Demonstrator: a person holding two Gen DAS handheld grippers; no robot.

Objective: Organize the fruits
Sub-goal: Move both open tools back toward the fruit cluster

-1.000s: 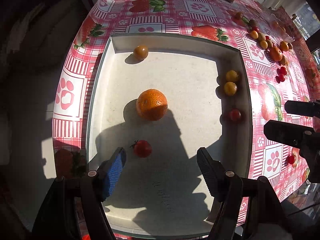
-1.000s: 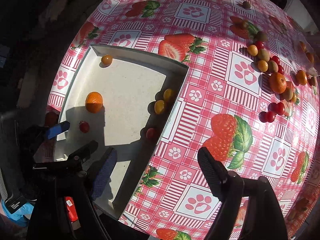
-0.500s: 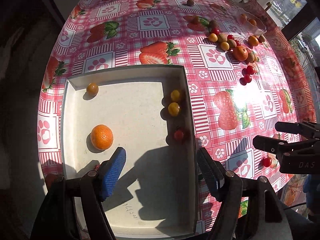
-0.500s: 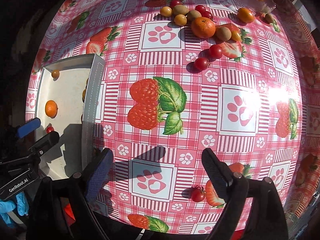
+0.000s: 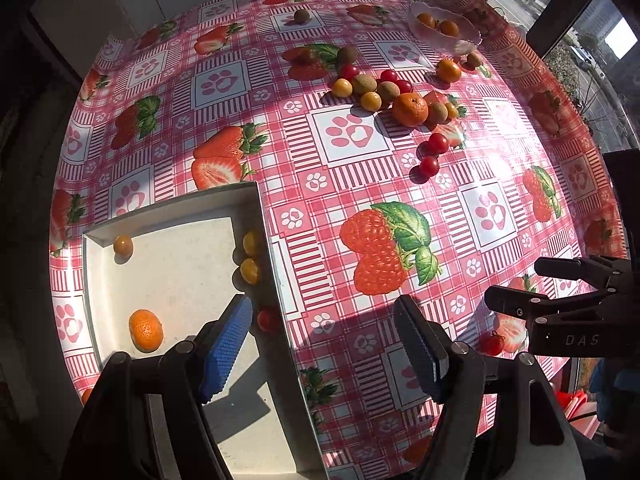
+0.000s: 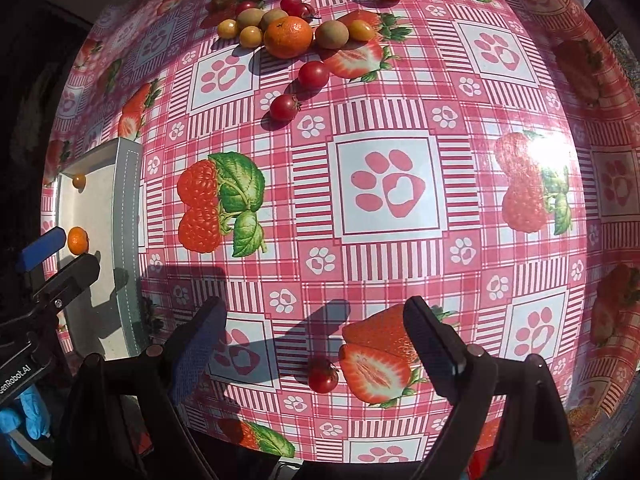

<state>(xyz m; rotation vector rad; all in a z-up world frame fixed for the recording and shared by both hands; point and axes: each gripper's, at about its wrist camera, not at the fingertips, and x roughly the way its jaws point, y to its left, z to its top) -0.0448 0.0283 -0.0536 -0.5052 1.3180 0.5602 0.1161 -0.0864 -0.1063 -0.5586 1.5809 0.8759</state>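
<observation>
Left wrist view looks down on the white tray [image 5: 176,280], which serves as the landmark on the desk [image 5: 352,208] with its red strawberry-and-paw cloth. Inside the tray lie a mandarin [image 5: 146,330] near its near-left part, a small orange fruit [image 5: 123,245] in the far-left corner, two yellow fruits [image 5: 251,258] against the right wall, and a cherry tomato [image 5: 269,319] against the same wall, nearer the camera. The left gripper [image 5: 320,344] hangs over the tray's right wall, its fingers spread apart with nothing between them. Well beyond the tray, to its far right, sits a cluster of mixed fruit [image 5: 396,92], and farther still a glass bowl [image 5: 444,32] with orange fruit in it. The right gripper [image 6: 316,340] is off to the right of the tray, over the desk, fingers wide and empty. A lone cherry tomato [image 6: 323,376] lies on the cloth below, between those fingers in view but untouched.
</observation>
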